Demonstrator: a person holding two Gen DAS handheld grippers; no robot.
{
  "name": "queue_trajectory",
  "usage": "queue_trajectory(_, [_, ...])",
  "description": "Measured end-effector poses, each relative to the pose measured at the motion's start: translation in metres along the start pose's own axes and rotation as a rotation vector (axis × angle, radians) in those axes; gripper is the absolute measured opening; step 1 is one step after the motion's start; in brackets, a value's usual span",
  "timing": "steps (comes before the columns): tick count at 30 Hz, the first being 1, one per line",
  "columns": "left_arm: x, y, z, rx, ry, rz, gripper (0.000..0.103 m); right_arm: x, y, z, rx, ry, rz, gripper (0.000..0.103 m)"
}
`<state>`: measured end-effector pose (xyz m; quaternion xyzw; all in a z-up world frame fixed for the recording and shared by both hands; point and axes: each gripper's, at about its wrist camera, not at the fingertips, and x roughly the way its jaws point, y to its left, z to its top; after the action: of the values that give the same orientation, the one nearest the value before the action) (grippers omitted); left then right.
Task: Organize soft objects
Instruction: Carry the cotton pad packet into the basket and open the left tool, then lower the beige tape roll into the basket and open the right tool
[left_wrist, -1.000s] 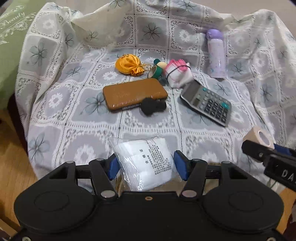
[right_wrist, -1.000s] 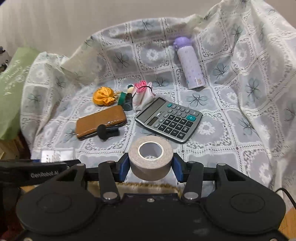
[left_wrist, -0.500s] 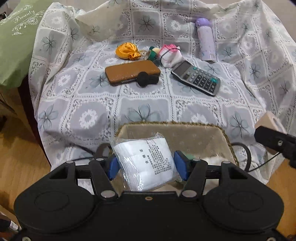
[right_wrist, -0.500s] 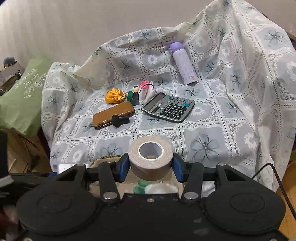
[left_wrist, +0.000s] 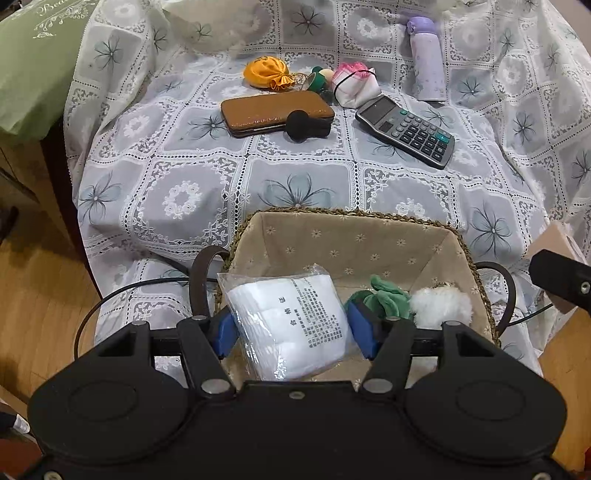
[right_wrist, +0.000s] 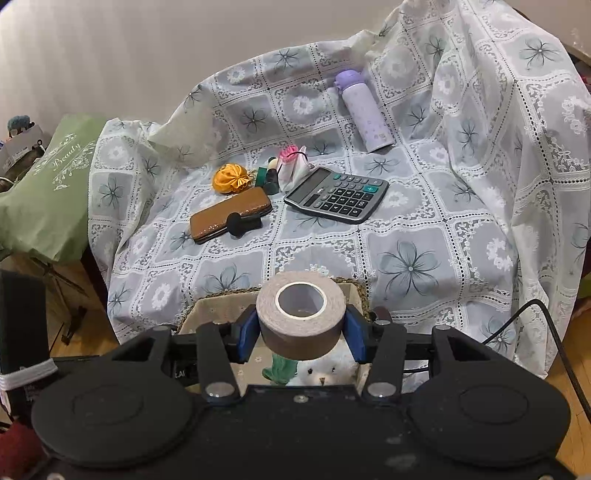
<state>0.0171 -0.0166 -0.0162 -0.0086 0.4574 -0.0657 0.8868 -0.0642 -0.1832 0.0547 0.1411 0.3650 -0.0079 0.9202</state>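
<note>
My left gripper (left_wrist: 290, 330) holds a white packet in clear plastic (left_wrist: 291, 325) between its blue pads, over the near left part of a lined wicker basket (left_wrist: 351, 214). Its jaws are opening slightly, with the pads still touching the packet. A green plush (left_wrist: 384, 295) and a white fluffy toy (left_wrist: 439, 306) lie in the basket. My right gripper (right_wrist: 301, 332) is shut on a brown tape roll (right_wrist: 301, 317), above the basket's rim (right_wrist: 229, 293). On the cloth lie an orange pouch (left_wrist: 266, 72) and a pink-and-white pouch (left_wrist: 354, 83).
On the flowered cloth (left_wrist: 177, 192) lie a brown wallet (left_wrist: 273, 112) with a black object (left_wrist: 306, 125) against it, a calculator (left_wrist: 406, 129) and a lilac bottle (left_wrist: 424, 55). A green cushion (left_wrist: 33, 66) is at the left. Cables trail by the basket over wooden floor.
Both grippers drew back from the cloth with their loads. The basket came into view beneath them, and the packet now hangs over it.
</note>
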Motion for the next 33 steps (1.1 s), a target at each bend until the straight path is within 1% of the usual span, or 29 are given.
queue_trajectory(1, [-0.001,0.000,0.000,0.002,-0.003,0.004,0.064,0.000,0.001,0.000,-0.003,0.000,-0.001,0.048])
queue_trajectory(3, [-0.002,-0.001,0.000,0.006,-0.010,0.010,0.066,-0.001,0.002,-0.001,-0.007,0.001,0.000,0.048])
queue_trajectory(10, [-0.005,0.003,-0.002,-0.010,-0.023,0.034,0.075,0.000,0.003,0.000,-0.015,0.004,-0.006,0.048])
queue_trajectory(16, [-0.006,0.004,-0.003,-0.010,-0.029,0.045,0.076,0.001,0.004,0.001,-0.022,0.011,-0.007,0.048])
queue_trajectory(23, [-0.008,0.006,-0.004,-0.022,-0.036,0.059,0.077,0.001,0.011,0.001,-0.061,0.016,0.004,0.048])
queue_trajectory(28, [-0.009,0.007,-0.004,-0.022,-0.035,0.059,0.077,0.000,0.014,0.002,-0.080,0.010,0.018,0.052])
queue_trajectory(33, [-0.009,0.007,-0.004,-0.021,-0.034,0.059,0.077,-0.002,0.014,0.003,-0.088,0.004,0.014,0.052])
